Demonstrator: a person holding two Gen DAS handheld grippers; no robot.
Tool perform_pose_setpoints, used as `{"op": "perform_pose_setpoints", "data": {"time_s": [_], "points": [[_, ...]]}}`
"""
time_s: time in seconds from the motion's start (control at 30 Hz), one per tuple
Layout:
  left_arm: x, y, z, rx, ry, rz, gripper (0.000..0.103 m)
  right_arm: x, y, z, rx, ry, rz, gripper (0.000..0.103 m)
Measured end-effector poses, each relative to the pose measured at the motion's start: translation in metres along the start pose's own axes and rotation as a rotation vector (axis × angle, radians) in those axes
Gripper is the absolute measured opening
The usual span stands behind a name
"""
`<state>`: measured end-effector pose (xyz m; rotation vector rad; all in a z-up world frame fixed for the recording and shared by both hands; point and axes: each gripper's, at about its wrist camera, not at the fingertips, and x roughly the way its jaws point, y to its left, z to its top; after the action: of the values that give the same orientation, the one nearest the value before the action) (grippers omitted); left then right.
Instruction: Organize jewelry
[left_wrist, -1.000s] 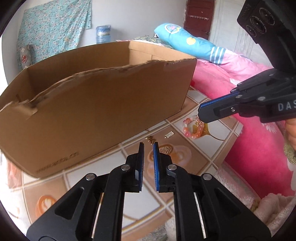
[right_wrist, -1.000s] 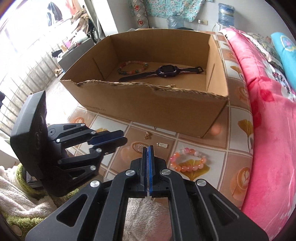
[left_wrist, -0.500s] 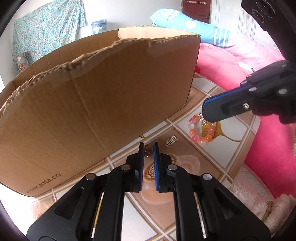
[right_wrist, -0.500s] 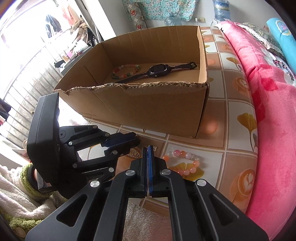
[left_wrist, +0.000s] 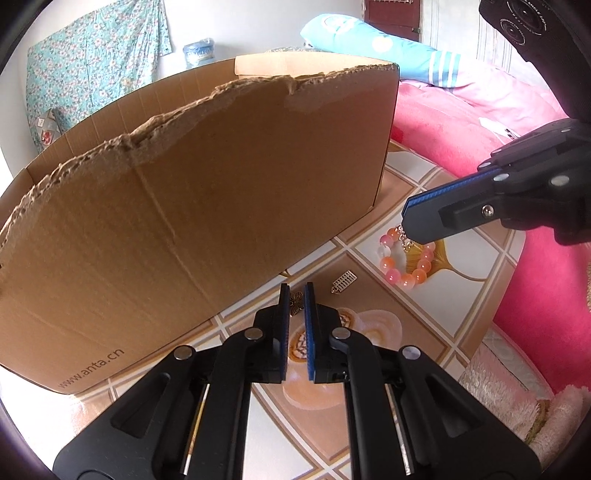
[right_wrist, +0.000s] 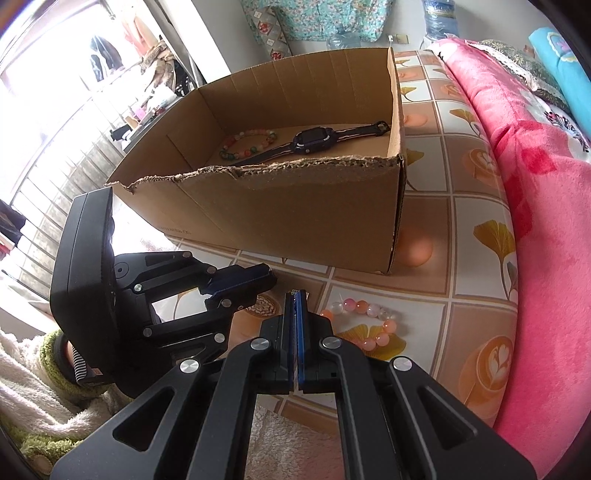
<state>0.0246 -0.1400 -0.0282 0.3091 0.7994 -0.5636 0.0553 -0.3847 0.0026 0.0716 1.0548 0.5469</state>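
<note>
A cardboard box (right_wrist: 280, 214) stands on the tiled floor and holds a dark watch (right_wrist: 312, 142) and a green-pink bead bracelet (right_wrist: 247, 142). In front of it lie a pink-orange bead bracelet (left_wrist: 406, 258), a small silver charm (left_wrist: 343, 282) and a small bronze flower charm (left_wrist: 295, 304). My left gripper (left_wrist: 295, 291) is slightly open, low over the floor, its tips on either side of the bronze charm. My right gripper (right_wrist: 295, 295) is shut and empty, just left of the pink bracelet (right_wrist: 362, 323); it also shows in the left wrist view (left_wrist: 410, 218).
A pink blanket (right_wrist: 535, 184) covers the bed along the right. A fluffy white rug (right_wrist: 288, 443) lies at the near edge. The box's torn front wall (left_wrist: 184, 240) rises right behind the charms.
My left gripper has moved down and forward to the bronze charm by the box. My right gripper has drifted forward towards the pink bracelet, still shut.
</note>
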Motion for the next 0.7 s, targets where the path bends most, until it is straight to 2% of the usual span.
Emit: {"op": "perform_pose_setpoints", "data": {"time_s": [0.17,0.27,0.57,0.67,0.7], "points": [[-0.002,0.002,-0.001,-0.005,0.005,-0.012,0.006,-0.001,0.001,0.001,-0.003,-0.003,0.002,0.001],[-0.007,0.003,-0.002,-0.011,-0.001,-0.028,0.0,-0.004,0.005,0.001,-0.009,-0.01,0.0,0.001],[-0.03,0.009,-0.006,-0.032,-0.039,-0.059,0.0,-0.024,0.022,0.003,-0.046,-0.06,-0.023,0.001],[-0.03,0.008,-0.006,-0.036,-0.042,-0.08,0.004,-0.026,0.025,0.001,-0.045,-0.06,-0.025,0.001],[-0.029,0.007,-0.006,-0.031,-0.042,-0.076,0.01,-0.025,0.026,0.001,-0.043,-0.058,-0.023,0.001]]}}
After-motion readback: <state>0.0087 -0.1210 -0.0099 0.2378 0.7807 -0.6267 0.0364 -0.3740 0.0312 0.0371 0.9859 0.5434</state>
